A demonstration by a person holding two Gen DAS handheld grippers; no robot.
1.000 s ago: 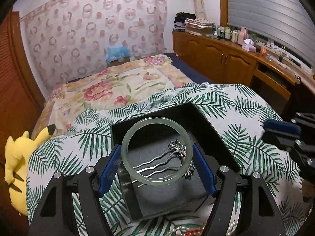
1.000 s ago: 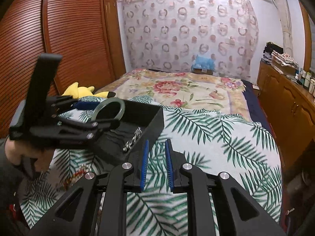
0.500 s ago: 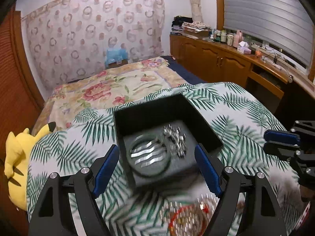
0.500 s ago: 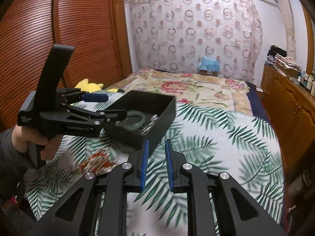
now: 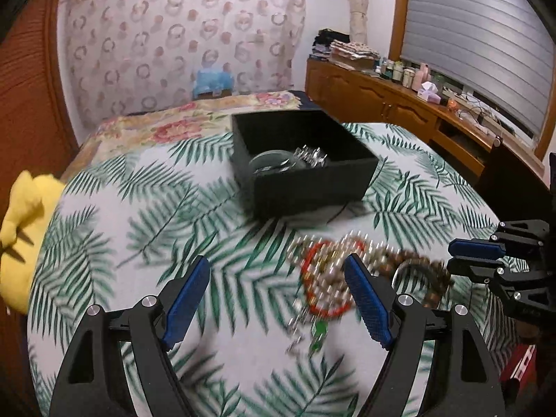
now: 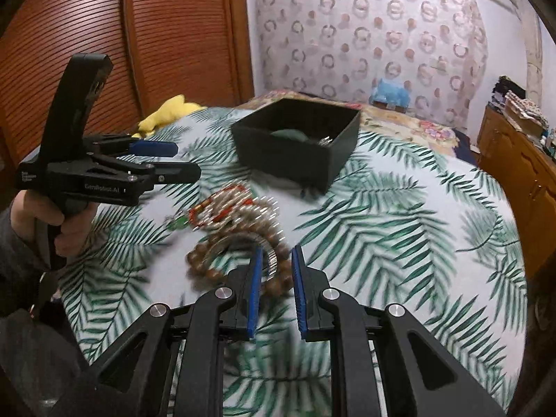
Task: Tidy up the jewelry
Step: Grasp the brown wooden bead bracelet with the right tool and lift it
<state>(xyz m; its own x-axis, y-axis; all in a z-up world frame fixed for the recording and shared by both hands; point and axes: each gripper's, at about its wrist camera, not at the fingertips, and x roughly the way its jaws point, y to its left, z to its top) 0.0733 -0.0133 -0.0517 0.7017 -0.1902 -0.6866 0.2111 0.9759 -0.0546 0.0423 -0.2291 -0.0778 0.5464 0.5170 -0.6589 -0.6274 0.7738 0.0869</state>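
A black open box [image 5: 305,163] stands on the palm-leaf cloth; it also shows in the right wrist view [image 6: 299,142]. In it lie a pale green bangle [image 5: 269,161] and silver hairpins [image 5: 311,156]. A blurred pile of jewelry lies in front of the box: a red bead bracelet [image 5: 325,278], pearl strands and a brown wooden bead bracelet [image 6: 212,267]. My left gripper [image 5: 278,278] is open and empty, above the cloth just left of the pile. My right gripper [image 6: 276,260] is open a little and empty, its tips over the brown bead bracelet.
A yellow plush toy [image 5: 17,236] lies at the cloth's left edge. A flowered bed [image 5: 180,121] lies behind the box. Wooden cabinets with bottles [image 5: 399,93] run along the right wall. A wooden slatted door [image 6: 156,34] stands at the left.
My left gripper let the green bangle drop into the box, then pulled back and down toward the jewelry pile. My right gripper moved left over the brown beads and opened slightly.
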